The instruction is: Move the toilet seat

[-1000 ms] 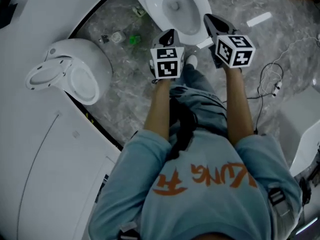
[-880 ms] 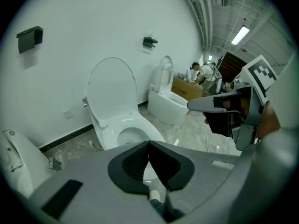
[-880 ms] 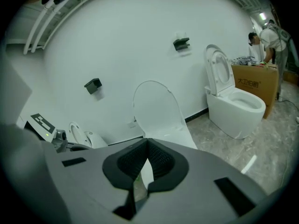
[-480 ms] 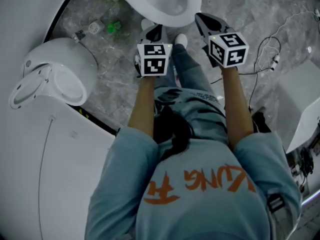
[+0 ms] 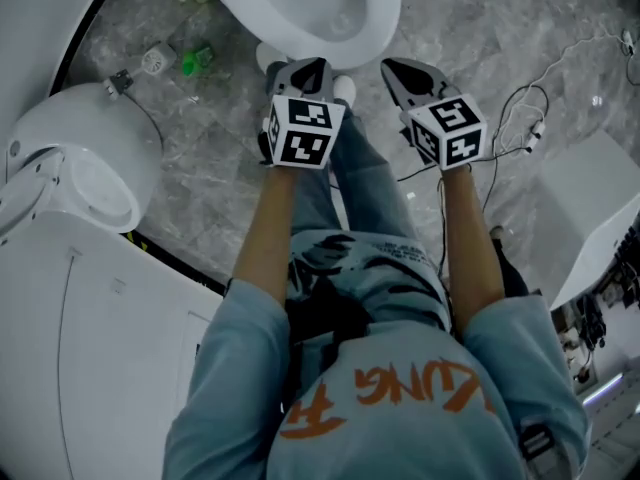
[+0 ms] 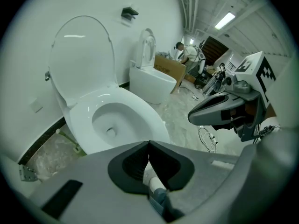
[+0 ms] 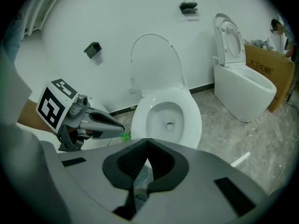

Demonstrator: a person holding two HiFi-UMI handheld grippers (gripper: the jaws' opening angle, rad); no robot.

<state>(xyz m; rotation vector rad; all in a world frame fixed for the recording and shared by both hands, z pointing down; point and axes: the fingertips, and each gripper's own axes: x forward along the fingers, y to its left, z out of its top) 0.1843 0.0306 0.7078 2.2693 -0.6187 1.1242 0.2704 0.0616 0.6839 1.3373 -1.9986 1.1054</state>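
Scene: I am standing on a grey marbled stone floor (image 5: 230, 158), facing a white ceramic toilet bowl (image 5: 340, 18) just in front of my feet.
Toilet seat: the white oval plastic toilet seat (image 6: 81, 55) is standing upright behind the bowl and leaning against the white wall (image 7: 117, 17). I cannot tell the seat from its lid.
Left gripper: I am holding the grey left gripper (image 5: 308, 65) angled down at the near rim of the bowl. Its fingers (image 6: 130, 167) are pressing together with nothing between them.
Right gripper: the grey right gripper (image 5: 400, 68) is pointing the same way, just beside the left one and apart from it. Its fingers (image 7: 129, 165) are also closed tight and empty.
Contact: neither gripper is touching the seat, which is well beyond both tips.
How it will handle: I am judging the seat to be stiff, light moulded plastic, glossy and likely slippery. It is hinged at the back, so it should swing rather than lift away. If let go it could slam onto the hard ceramic rim.
Where to take hold: I am favouring the free top edge, farthest from the hinge, where a small pull tips it. The fingers would have to open to pinch that thin edge.
Background: a second white toilet (image 7: 243, 90) is standing farther along the wall.
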